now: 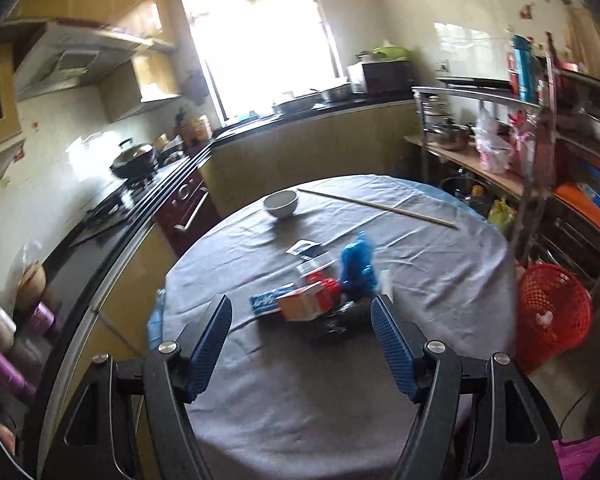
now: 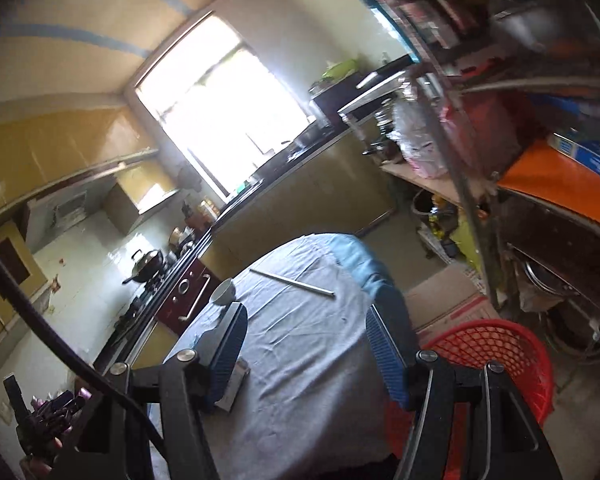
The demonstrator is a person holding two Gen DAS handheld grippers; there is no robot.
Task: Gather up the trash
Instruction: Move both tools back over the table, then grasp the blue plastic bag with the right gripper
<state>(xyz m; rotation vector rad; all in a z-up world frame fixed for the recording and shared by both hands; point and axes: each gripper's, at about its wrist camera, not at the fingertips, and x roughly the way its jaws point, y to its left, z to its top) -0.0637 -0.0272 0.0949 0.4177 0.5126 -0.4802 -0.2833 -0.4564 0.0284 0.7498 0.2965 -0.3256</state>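
- The left gripper (image 1: 302,314) hangs above the near part of the round table (image 1: 440,264), jaws standing apart with nothing between the blue pads.
- Straight ahead of those jaws, on the grey cloth, lies the trash pile (image 1: 324,288) — a small carton, a blue wrapper, a crumpled blue bag and something dark — apart from the fingertips, slightly right of their centre line.
- The carton's long axis runs roughly across the jaw gap, so I judge the left hand the nearer and better placed for the first pick.
- The right gripper (image 2: 304,330) is likewise spread and empty, aimed across the table's right side; the red basket (image 2: 496,344) stands on the floor just beside its right finger.
- A bowl (image 1: 281,203) and chopsticks (image 1: 380,207) lie further back, well apart from the pile.
- Hidden or unclear: the pile barely shows in the right wrist view, motion blur smears the trash labels, and the dark item's nature cannot be told.
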